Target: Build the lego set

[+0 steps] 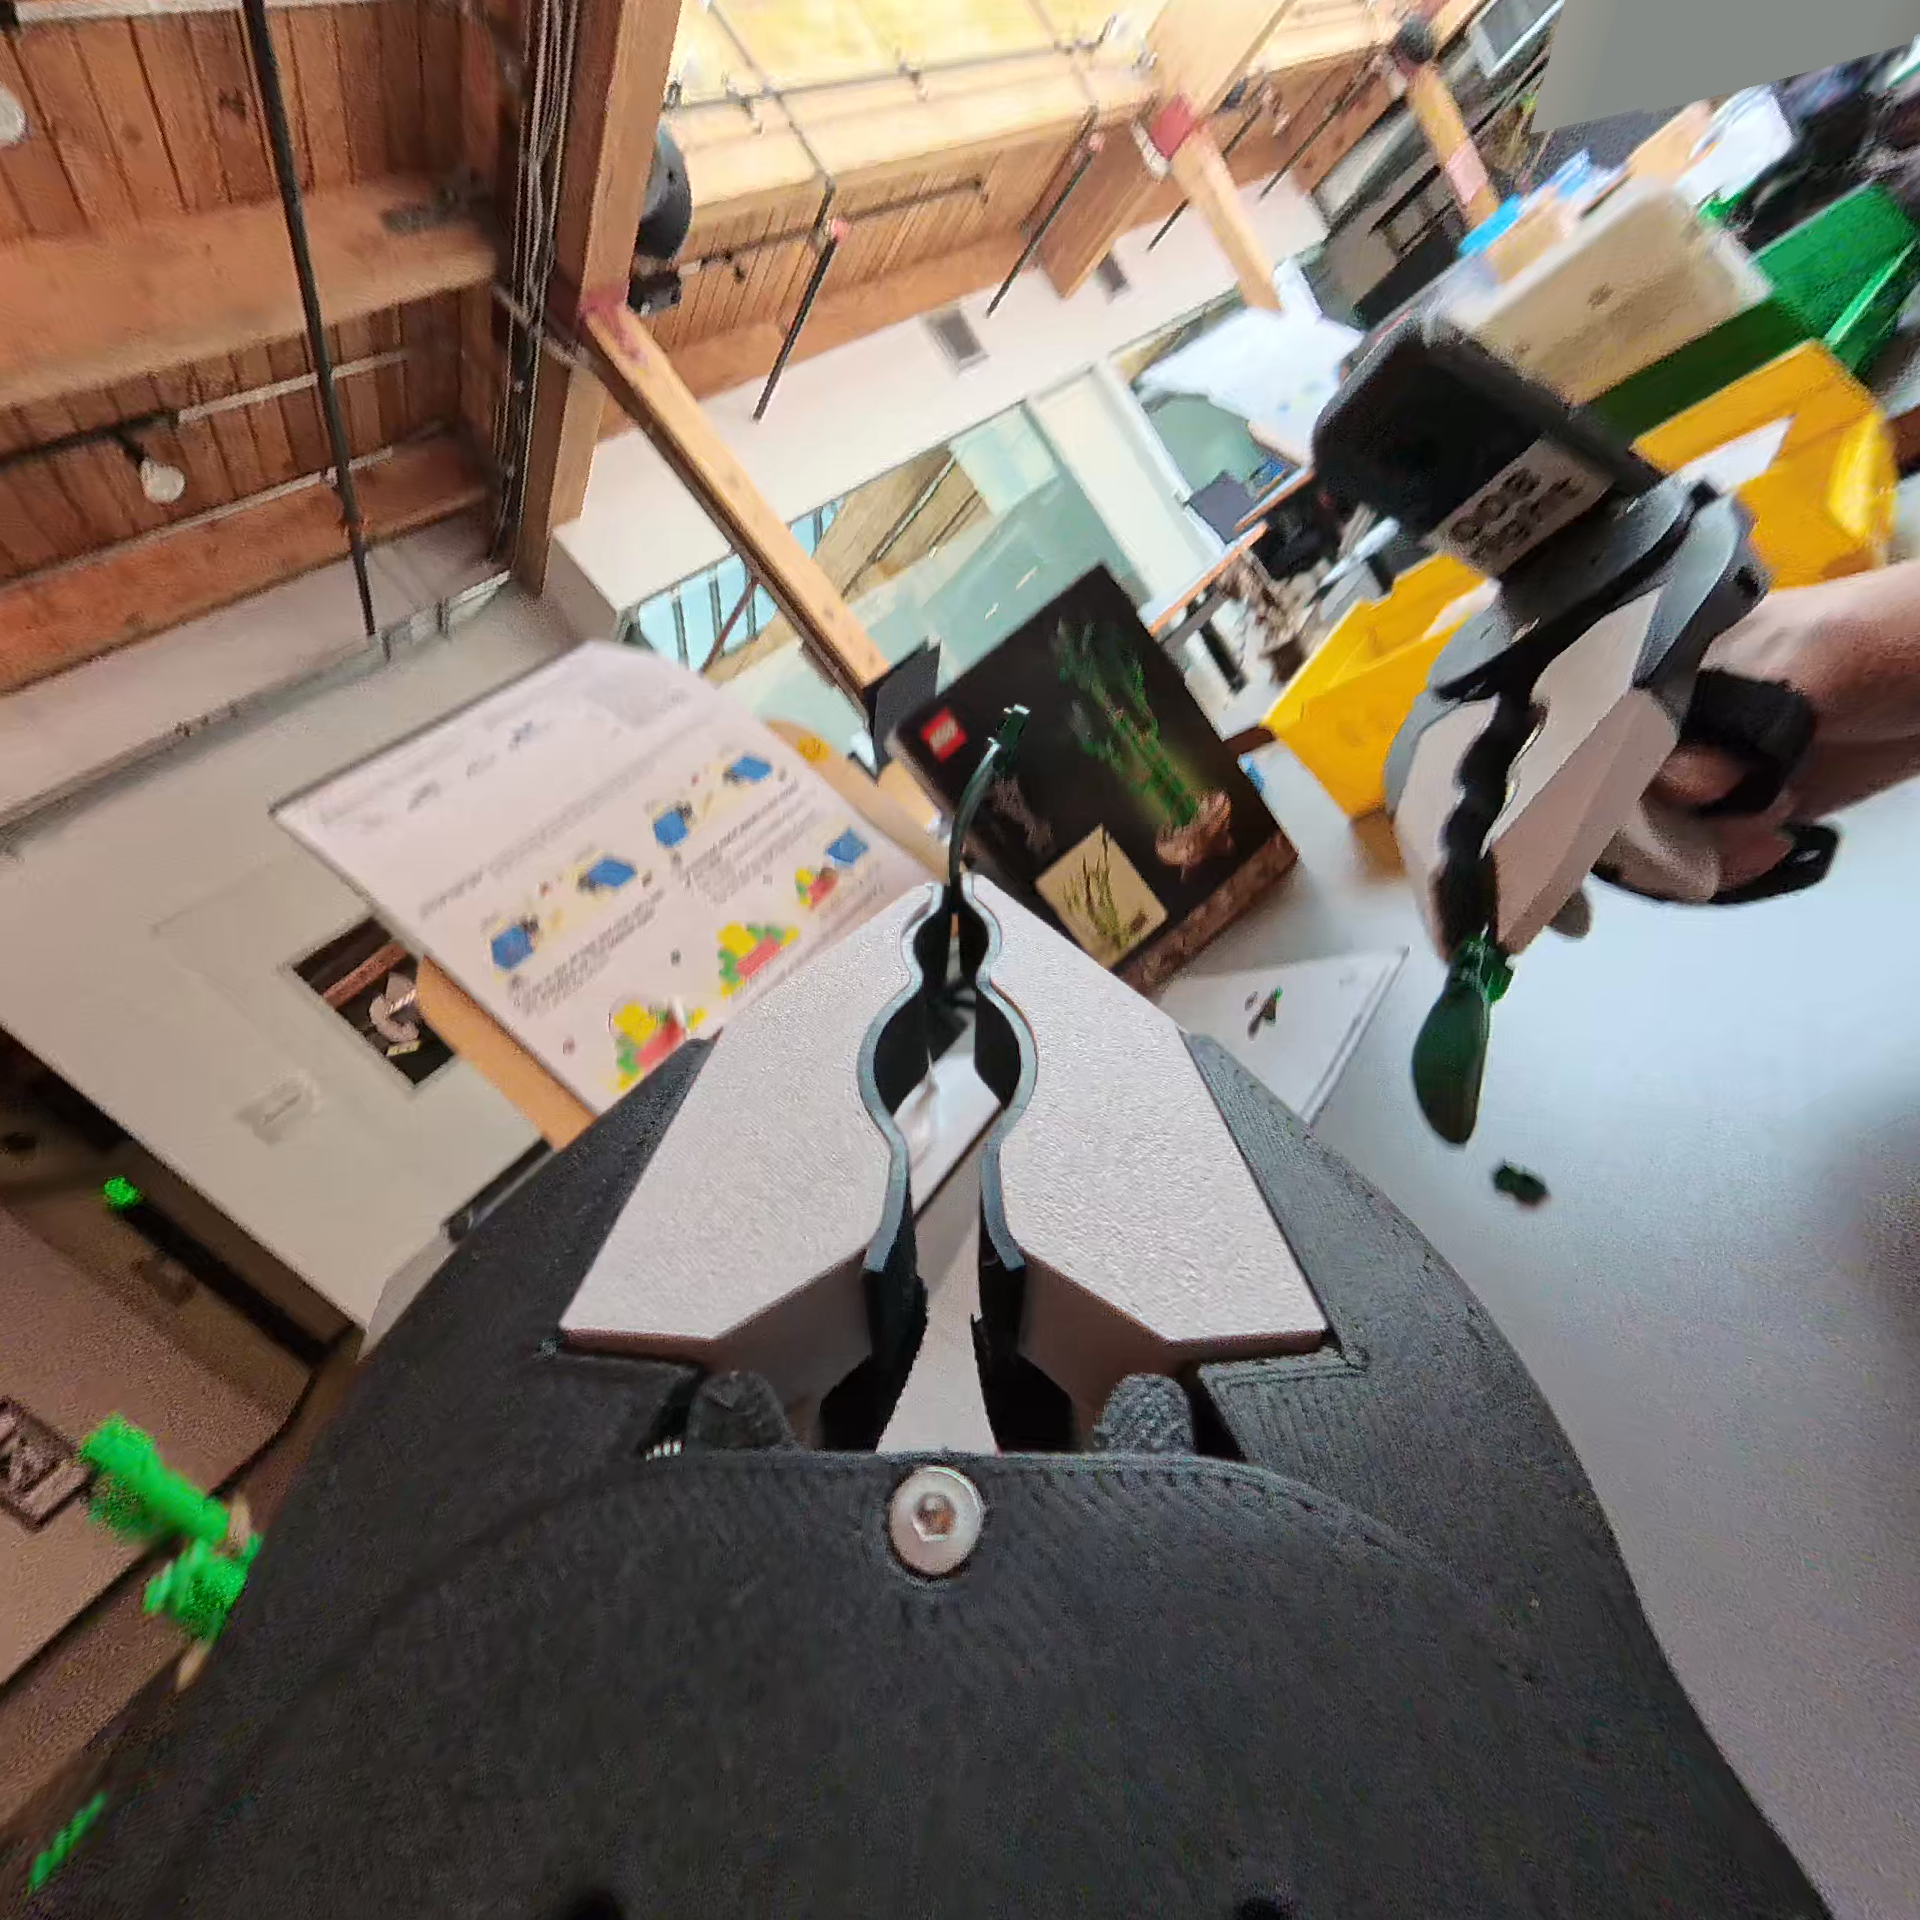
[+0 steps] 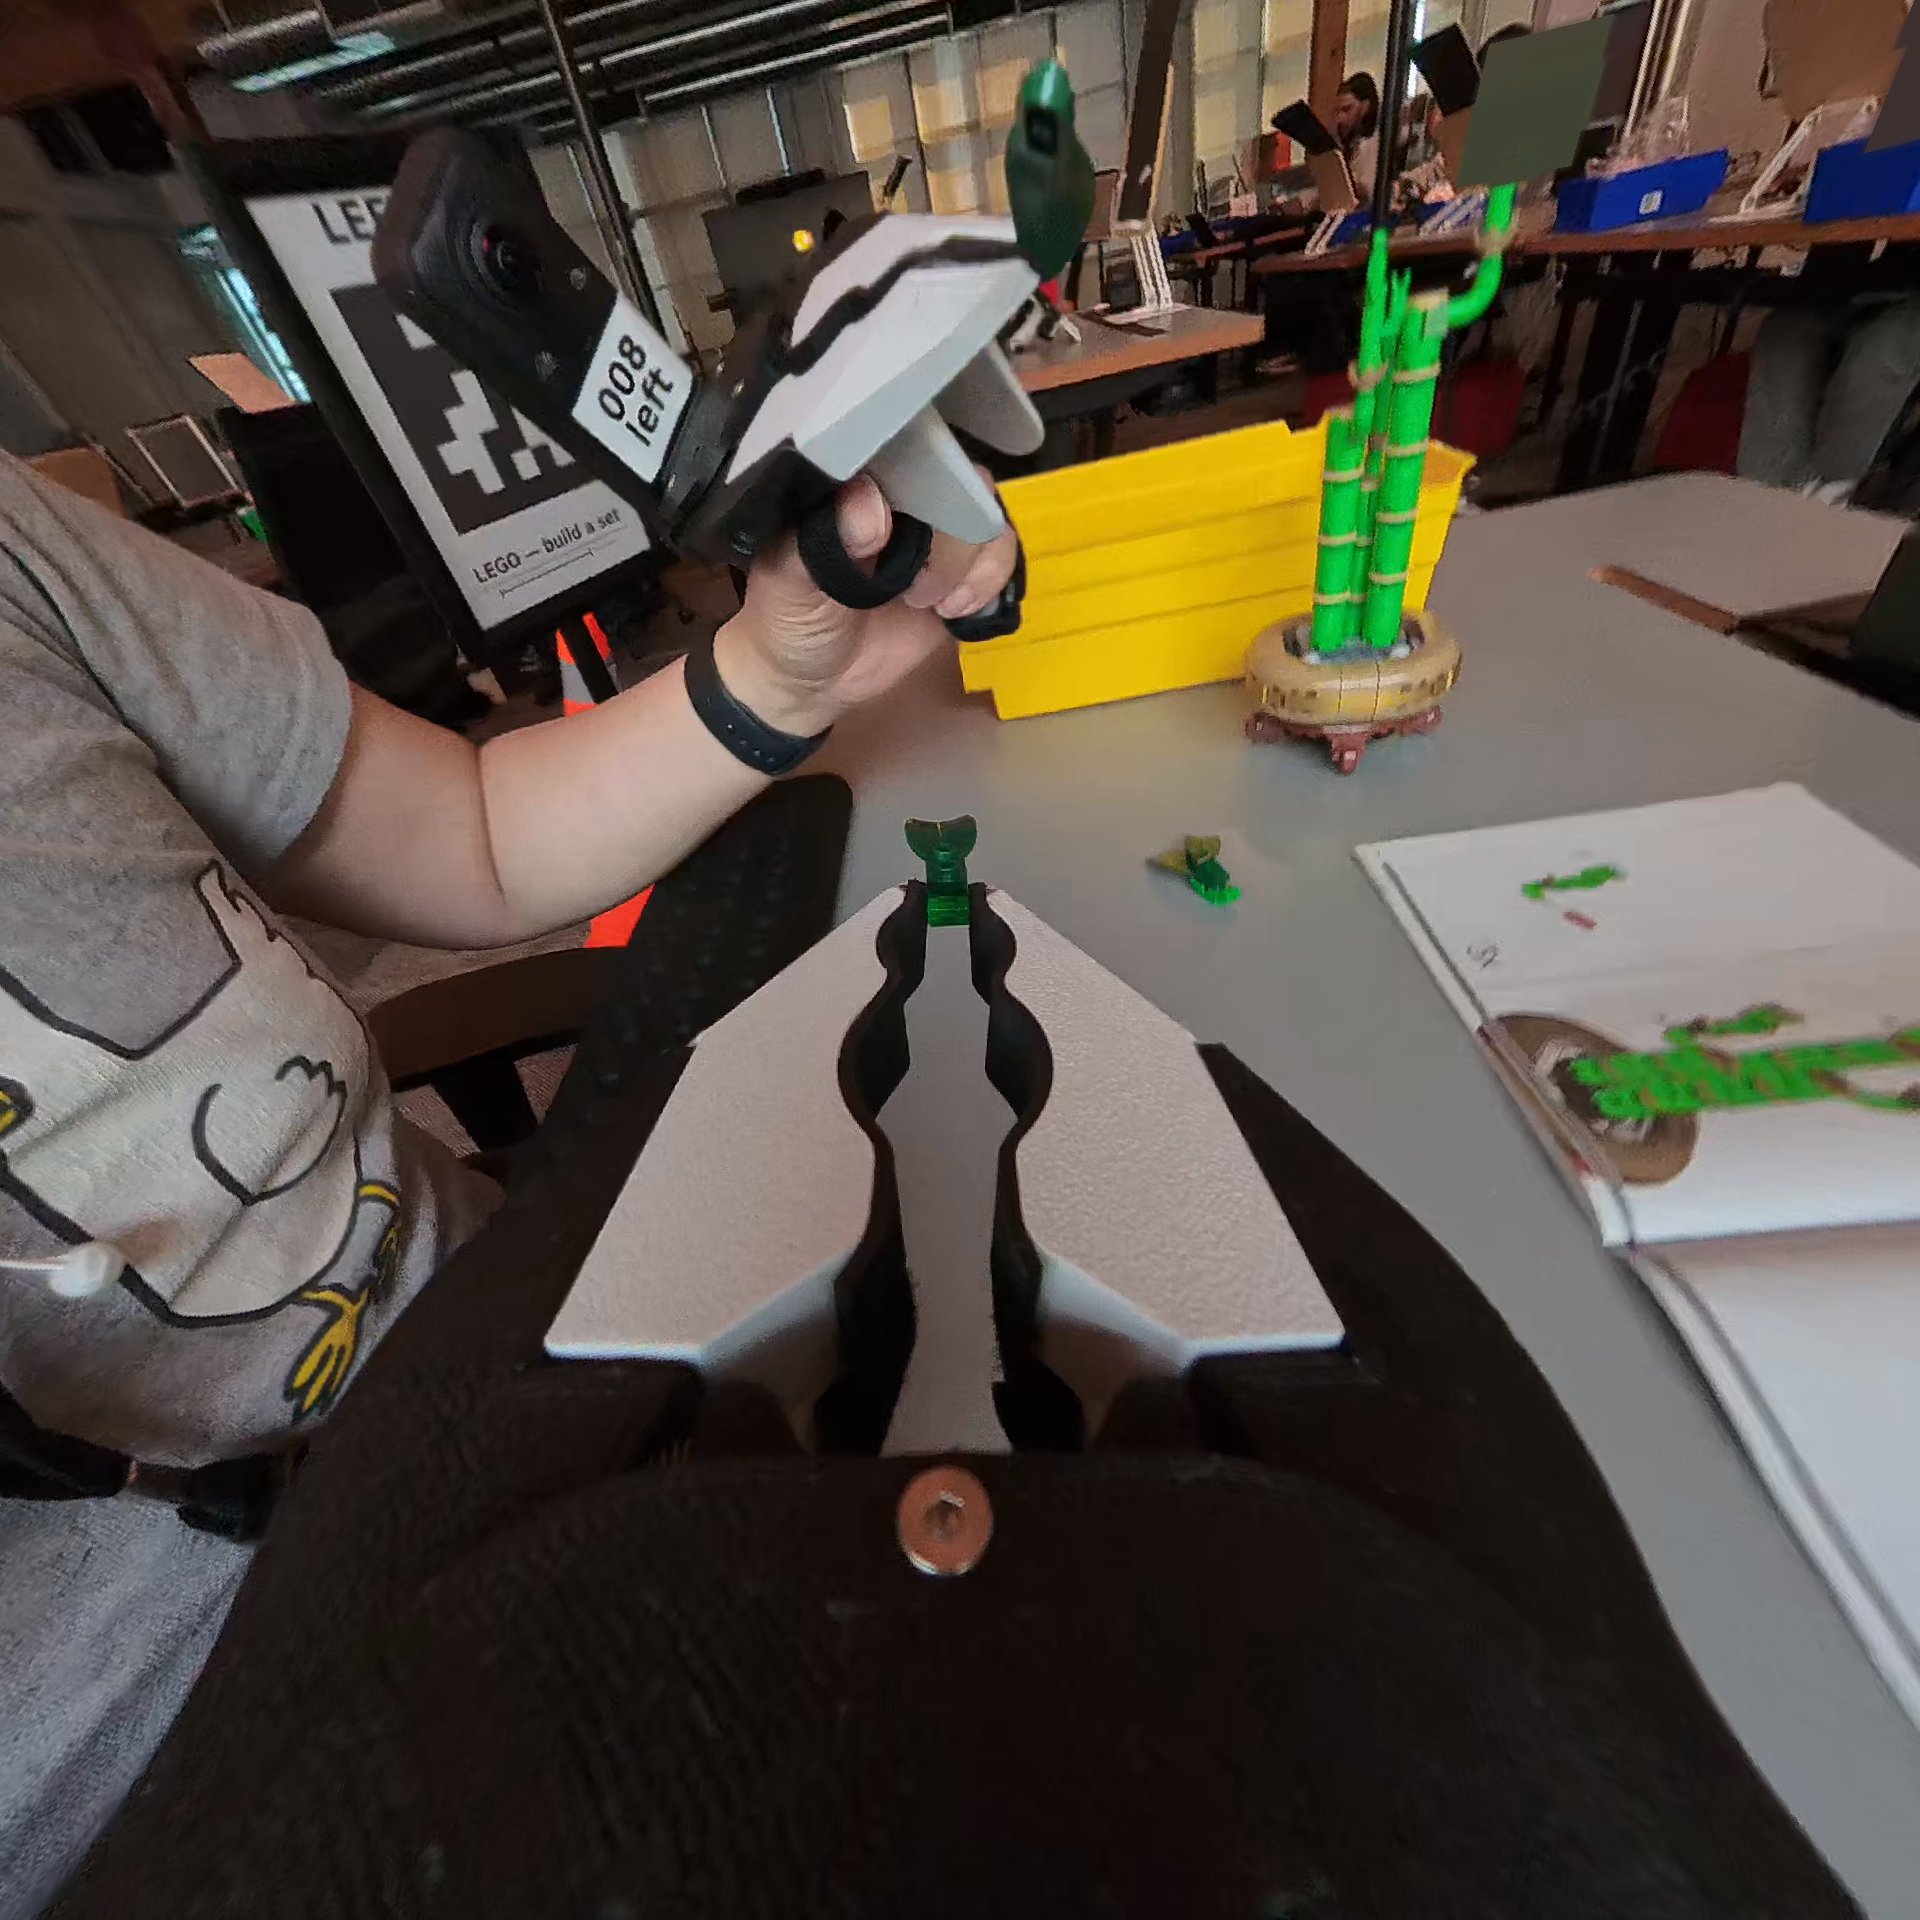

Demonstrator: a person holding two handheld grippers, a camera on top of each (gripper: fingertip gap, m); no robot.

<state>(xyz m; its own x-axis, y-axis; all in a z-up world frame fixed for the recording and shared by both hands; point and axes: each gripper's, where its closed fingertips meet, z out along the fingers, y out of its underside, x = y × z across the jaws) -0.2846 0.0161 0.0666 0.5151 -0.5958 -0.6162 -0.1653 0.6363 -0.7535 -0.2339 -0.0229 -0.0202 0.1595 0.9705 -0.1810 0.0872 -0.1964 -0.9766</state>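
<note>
My left gripper is raised in the air and shut on a thin dark green leaf piece, seen edge-on. In the right wrist view the left gripper holds that leaf pointing up. My right gripper is shut on a small green clip with a dark leaf. In the left wrist view the right gripper has that leaf hanging down. The two grippers are apart. The green bamboo model stands in its tan pot on the grey table.
A yellow bin stands behind the pot. An open instruction booklet lies at the right. A loose green piece lies on the table, and another small one shows near the right gripper. The set's box stands behind. The gap from one gripper's tips to the other's is roughly 11 cm. The green bamboo model is about 25 cm from my left fingertips and 35 cm from my right.
</note>
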